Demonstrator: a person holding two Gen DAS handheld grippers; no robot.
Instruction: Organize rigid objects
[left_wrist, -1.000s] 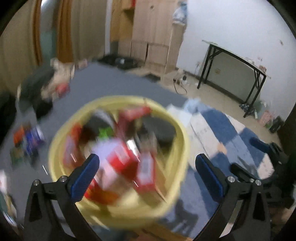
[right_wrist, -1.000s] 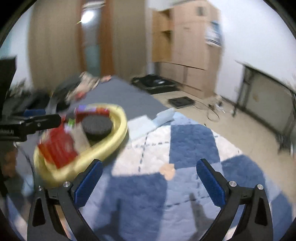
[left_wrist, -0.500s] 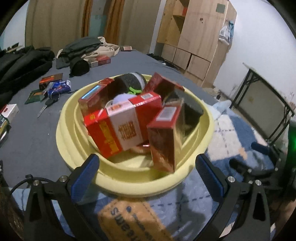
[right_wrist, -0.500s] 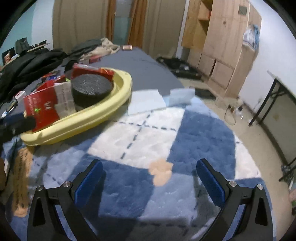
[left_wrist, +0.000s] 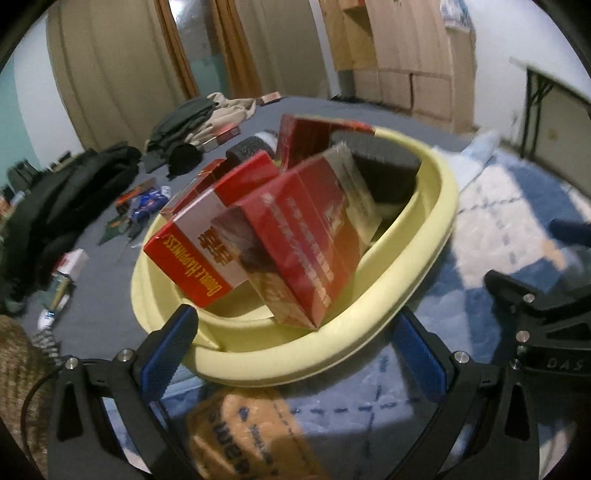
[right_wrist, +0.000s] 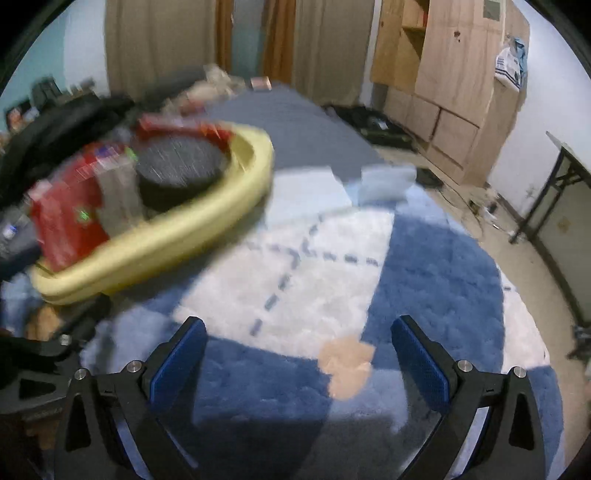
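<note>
Both grippers, left gripper (left_wrist: 291, 350) and right gripper (right_wrist: 295, 354), are sitting with fingers apart, empty. Yellow basin (left_wrist: 424, 266) is resting at the rug's (right_wrist: 314, 266) edge, overfilled; leaning red boxes (left_wrist: 295, 236) are risking a spill if nudged.

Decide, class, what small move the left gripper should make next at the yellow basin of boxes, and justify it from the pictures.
Probably ease the left gripper forward and slightly up onto the nearest red rectangular box. Its fingers are open and empty just short of the round yellow plastic basin's near rim, and that box leans tilted on top of the pile, its corner pointing toward them. The right gripper is open over the blue and white rug.
</note>
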